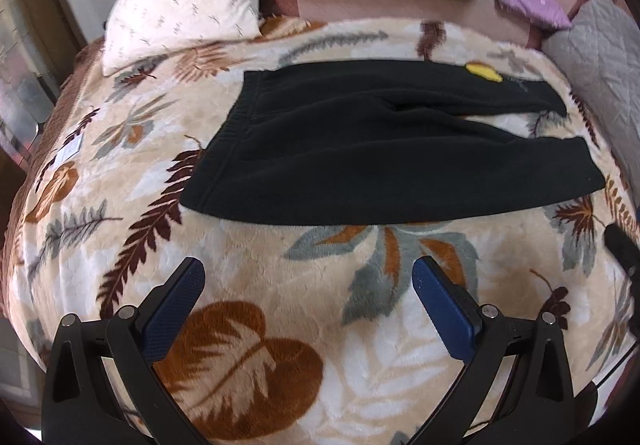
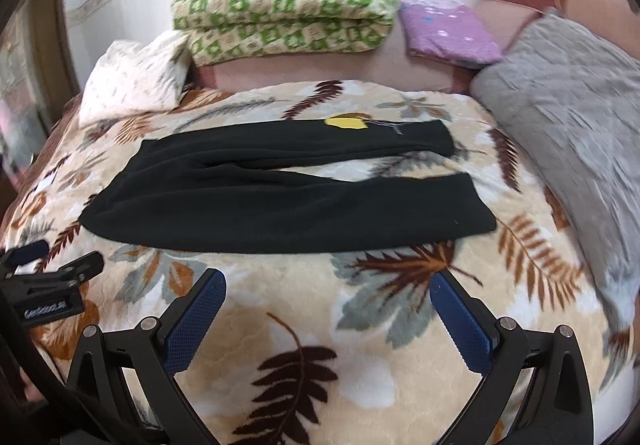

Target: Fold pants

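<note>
Nearest the cameras, left hand-held gripper (image 1: 308,273) and right hand-held gripper (image 2: 328,285) hung wide apart, empty, over the leaf-print blanket (image 1: 248,325). Beyond them black pants (image 2: 280,197) lay flat on the bed, legs slightly parted. Farther back sat a green quilt (image 2: 280,13).

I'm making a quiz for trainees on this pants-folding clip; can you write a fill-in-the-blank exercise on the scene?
1. The pants are ____ in colour.
2. The fingers of the left gripper and the right gripper are spread ____.
3. The pants lie flat on a blanket with a ____ pattern.
4. The patch on the far leg is ____.

Missing words: black; open; leaf; yellow
</note>
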A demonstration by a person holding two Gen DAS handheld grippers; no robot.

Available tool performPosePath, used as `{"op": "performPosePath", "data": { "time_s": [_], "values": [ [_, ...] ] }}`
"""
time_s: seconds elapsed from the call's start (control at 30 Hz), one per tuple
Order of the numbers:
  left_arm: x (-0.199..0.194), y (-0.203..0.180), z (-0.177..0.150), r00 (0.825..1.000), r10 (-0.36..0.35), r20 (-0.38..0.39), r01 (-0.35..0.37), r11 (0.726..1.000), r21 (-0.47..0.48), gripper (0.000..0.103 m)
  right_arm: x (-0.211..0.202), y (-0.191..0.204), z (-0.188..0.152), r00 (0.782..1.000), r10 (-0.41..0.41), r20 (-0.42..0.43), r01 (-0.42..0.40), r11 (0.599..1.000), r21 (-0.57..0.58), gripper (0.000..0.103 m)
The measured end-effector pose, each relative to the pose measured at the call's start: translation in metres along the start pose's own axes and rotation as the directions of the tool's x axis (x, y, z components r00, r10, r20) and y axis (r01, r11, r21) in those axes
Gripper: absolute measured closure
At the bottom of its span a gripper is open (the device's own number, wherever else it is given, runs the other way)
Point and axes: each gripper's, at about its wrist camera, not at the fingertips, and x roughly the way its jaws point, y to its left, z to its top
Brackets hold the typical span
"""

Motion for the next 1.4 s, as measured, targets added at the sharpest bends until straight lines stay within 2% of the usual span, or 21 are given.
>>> {"op": "performPosePath", "data": {
  "time_s": [0.07, 0.2, 0.4, 0.53, 0.6, 0.73, 0.83, 0.87, 0.97, 1.0, 1.1, 1.23, 1.33, 1.37, 1.4],
  "values": [
    [0.006, 0.001, 0.013, 0.999, -0.014, -0.029, 0.015, 1.000, 0.027, 0.000, 0.003, -0.002, 0.012, 1.000, 0.011, 0.004, -0.011, 1.000, -0.016, 0.001],
    [0.018, 0.013, 0.052, 0.995, -0.037, -0.092, 0.041, 0.998, 0.037, 0.000, 0.011, -0.029, 0.045, 0.999, 0.035, 0.015, -0.035, 0.999, 0.024, 0.001],
    [0.047, 0.035, 0.110, 0.981, -0.061, -0.184, 0.074, 0.995, 0.066, 0.000, 0.047, -0.099, 0.109, 1.000, 0.006, 0.000, -0.006, 0.998, 0.060, 0.001],
    [0.073, 0.052, 0.149, 0.972, -0.061, -0.229, 0.078, 0.995, 0.064, 0.000, 0.090, -0.145, 0.145, 0.998, 0.003, -0.062, 0.002, 0.996, 0.090, 0.001],
    [0.092, 0.063, 0.169, 0.955, -0.102, -0.278, 0.118, 0.992, 0.042, 0.000, 0.122, -0.166, 0.164, 0.993, 0.036, -0.113, -0.022, 0.993, 0.118, 0.002],
    [0.126, 0.085, 0.195, 0.927, -0.119, -0.355, 0.126, 0.992, -0.004, 0.000, 0.176, -0.195, 0.182, 0.978, 0.104, -0.178, -0.067, 0.977, 0.200, 0.008],
    [0.158, 0.103, 0.207, 0.885, -0.170, -0.434, 0.159, 0.985, -0.062, 0.000, 0.206, -0.204, 0.185, 0.970, 0.115, -0.213, -0.068, 0.974, 0.215, 0.010],
    [0.163, 0.107, 0.208, 0.877, -0.175, -0.447, 0.160, 0.985, -0.072, 0.000, 0.213, -0.206, 0.186, 0.968, 0.120, -0.218, -0.072, 0.974, 0.216, 0.010],
    [0.178, 0.121, 0.212, 0.879, -0.160, -0.449, 0.134, 0.987, -0.091, 0.000, 0.228, -0.210, 0.186, 0.966, 0.133, -0.220, -0.081, 0.970, 0.228, 0.009],
    [0.181, 0.125, 0.212, 0.874, -0.185, -0.450, 0.149, 0.982, -0.115, 0.000, 0.232, -0.212, 0.186, 0.966, 0.136, -0.218, -0.082, 0.968, 0.239, 0.009],
    [0.192, 0.135, 0.213, 0.843, -0.310, -0.440, 0.228, 0.946, -0.230, 0.000, 0.241, -0.218, 0.187, 0.967, 0.151, -0.207, -0.092, 0.958, 0.270, 0.009],
    [0.208, 0.135, 0.204, 0.798, -0.409, -0.443, 0.278, 0.901, -0.332, 0.000, 0.247, -0.220, 0.186, 0.969, 0.157, -0.191, -0.093, 0.947, 0.308, 0.008],
    [0.207, 0.132, 0.203, 0.806, -0.404, -0.433, 0.265, 0.900, -0.347, 0.000, 0.248, -0.217, 0.185, 0.970, 0.152, -0.192, -0.091, 0.952, 0.294, 0.008],
    [0.206, 0.130, 0.203, 0.794, -0.432, -0.427, 0.286, 0.886, -0.364, 0.000, 0.248, -0.215, 0.185, 0.970, 0.144, -0.194, -0.084, 0.954, 0.287, 0.008],
    [0.204, 0.124, 0.202, 0.751, -0.510, -0.420, 0.352, 0.847, -0.399, 0.000, 0.248, -0.215, 0.185, 0.971, 0.139, -0.194, -0.080, 0.956, 0.282, 0.008]
  ]
}}
